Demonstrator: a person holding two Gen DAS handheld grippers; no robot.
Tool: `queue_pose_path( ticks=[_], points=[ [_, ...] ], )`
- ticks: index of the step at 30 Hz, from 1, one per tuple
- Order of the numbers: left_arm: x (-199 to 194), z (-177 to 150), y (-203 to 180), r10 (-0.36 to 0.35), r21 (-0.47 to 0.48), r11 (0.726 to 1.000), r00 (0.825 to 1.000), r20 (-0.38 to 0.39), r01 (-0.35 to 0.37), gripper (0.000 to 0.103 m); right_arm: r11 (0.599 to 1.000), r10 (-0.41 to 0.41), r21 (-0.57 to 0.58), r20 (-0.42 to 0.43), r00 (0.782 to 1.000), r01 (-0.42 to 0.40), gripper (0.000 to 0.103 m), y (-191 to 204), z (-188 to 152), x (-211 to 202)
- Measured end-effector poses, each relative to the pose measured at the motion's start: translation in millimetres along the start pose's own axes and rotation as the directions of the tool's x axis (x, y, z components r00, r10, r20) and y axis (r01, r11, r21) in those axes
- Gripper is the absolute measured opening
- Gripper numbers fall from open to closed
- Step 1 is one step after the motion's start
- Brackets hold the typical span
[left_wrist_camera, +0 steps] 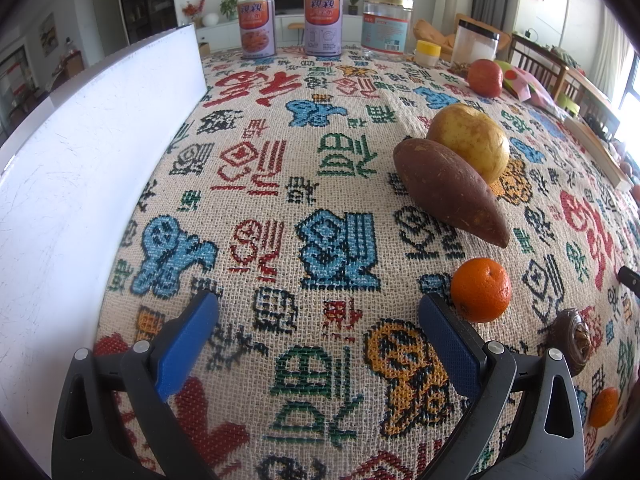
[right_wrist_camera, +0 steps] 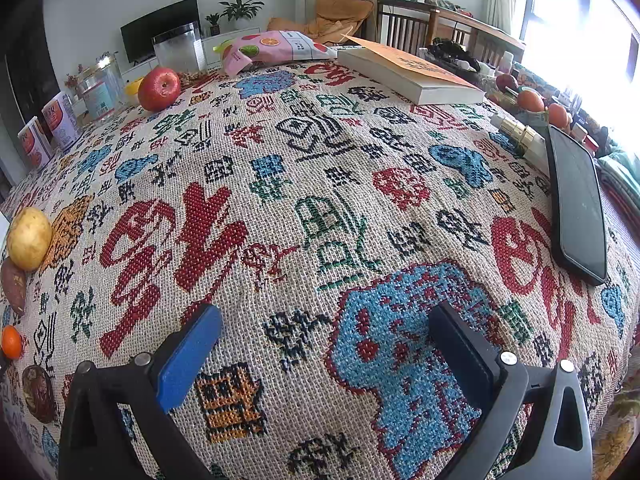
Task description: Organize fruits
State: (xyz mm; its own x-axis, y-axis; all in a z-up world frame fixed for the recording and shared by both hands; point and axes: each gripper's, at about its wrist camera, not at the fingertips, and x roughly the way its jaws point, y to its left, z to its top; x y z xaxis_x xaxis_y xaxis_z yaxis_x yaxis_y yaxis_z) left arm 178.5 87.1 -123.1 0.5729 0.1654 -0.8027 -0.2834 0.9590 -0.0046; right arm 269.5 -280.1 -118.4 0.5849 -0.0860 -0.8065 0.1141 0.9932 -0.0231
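Right, both claws gape wide over the woven cloth (left_wrist_camera: 304,128), gripping nothing. Left gripper (left_wrist_camera: 318,312) hovers with a tangerine (left_wrist_camera: 481,290) just beside its right finger; sweet potato (left_wrist_camera: 444,188) touches the pear (left_wrist_camera: 470,142) mid-table, apple (left_wrist_camera: 485,78) near the far edge. Right gripper (right_wrist_camera: 326,326) hangs over bare cloth.

Two tangerines (left_wrist_camera: 481,290) (left_wrist_camera: 603,407), one apple (left_wrist_camera: 485,78), two cans (left_wrist_camera: 257,26) (left_wrist_camera: 322,24).

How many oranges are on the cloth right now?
2. One orange sits just past the left gripper's right finger, near the sweet potato's tip. A second orange lies at the far right edge, partly cut off. More may be out of view.
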Motion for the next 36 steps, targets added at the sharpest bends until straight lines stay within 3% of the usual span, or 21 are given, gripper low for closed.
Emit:
queue_pose_path(
  ticks=[36],
  points=[
    [0.4,0.2,1.5,-0.018,-0.008,1.000,1.000,0.002,0.018,0.101,1.000,0.000,0.000,0.000,1.000,0.000,0.103,0.1,-0.1,-0.1]
  ],
)
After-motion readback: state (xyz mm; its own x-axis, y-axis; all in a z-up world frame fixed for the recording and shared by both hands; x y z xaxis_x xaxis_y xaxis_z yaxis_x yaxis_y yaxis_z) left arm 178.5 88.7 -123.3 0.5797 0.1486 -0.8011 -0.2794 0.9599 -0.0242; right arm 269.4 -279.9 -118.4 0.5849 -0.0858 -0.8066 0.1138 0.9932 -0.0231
